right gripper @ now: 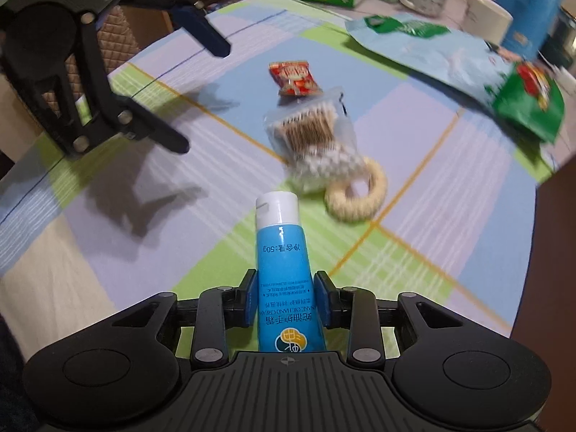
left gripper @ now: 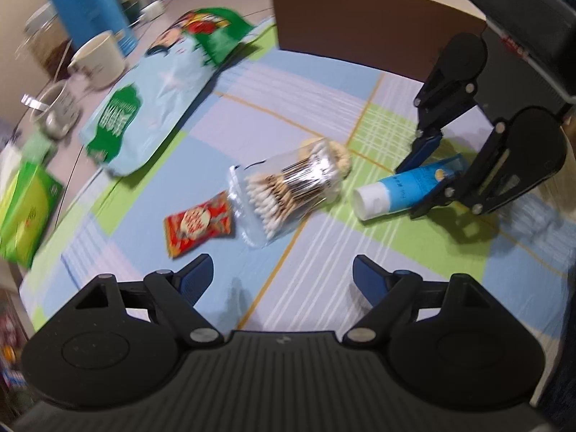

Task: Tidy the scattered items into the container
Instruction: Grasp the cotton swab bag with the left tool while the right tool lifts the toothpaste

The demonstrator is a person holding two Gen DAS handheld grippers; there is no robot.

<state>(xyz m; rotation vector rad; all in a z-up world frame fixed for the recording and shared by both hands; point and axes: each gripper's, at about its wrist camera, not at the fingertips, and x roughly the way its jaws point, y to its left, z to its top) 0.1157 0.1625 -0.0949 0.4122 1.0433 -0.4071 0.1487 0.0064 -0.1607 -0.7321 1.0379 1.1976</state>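
My right gripper (right gripper: 288,297) is shut on a blue hand cream tube (right gripper: 282,270) with a white cap, held just above the checked cloth. From the left wrist view the same tube (left gripper: 403,189) sits between the right gripper's (left gripper: 428,176) blue pads. My left gripper (left gripper: 282,275) is open and holds nothing, hovering short of a clear bag of cotton swabs (left gripper: 291,189). A small red snack packet (left gripper: 198,225) lies left of that bag. A cream foam ring (right gripper: 356,194) rests against the swab bag (right gripper: 313,133). The brown box (left gripper: 360,25) stands at the back.
A large light-blue and green snack bag (left gripper: 154,97) lies at the left. Beyond it are a blue canister (left gripper: 84,7), a white cup (left gripper: 99,59), a mug with a spoon (left gripper: 57,113) and a green tissue box (left gripper: 25,212). The checked cloth (left gripper: 288,100) covers the table.
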